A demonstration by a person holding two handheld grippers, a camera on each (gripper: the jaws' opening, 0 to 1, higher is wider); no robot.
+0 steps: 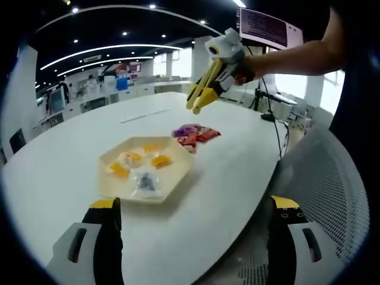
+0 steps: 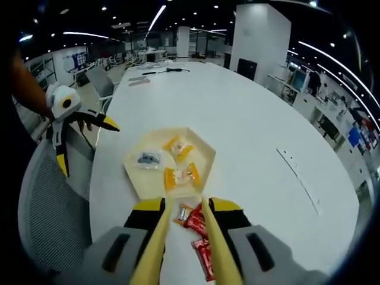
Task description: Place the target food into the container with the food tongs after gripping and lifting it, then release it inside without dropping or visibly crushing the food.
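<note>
With yellow food tongs [image 2: 184, 249] held in the right gripper [image 2: 184, 237] at lower centre, red-wrapped snacks [image 2: 195, 222] could be crushed if squeezed hard over the cream hexagonal tray [image 2: 205, 155].

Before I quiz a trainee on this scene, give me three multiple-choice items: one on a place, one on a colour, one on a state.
1. Where do the red-wrapped snacks lie?
A. in the tray
B. on the table beside the tray
C. on the chair

2. What colour is the hexagonal tray?
A. cream
B. blue
C. black

3. How does the left gripper stand?
A. shut on a snack
B. jaws wide apart, holding nothing
C. shut on the tray

Answers:
1 B: the snacks rest on the white table, just outside the tray's edge.
2 A: its rim is pale cream.
3 B: nothing lies between its jaws.
</note>
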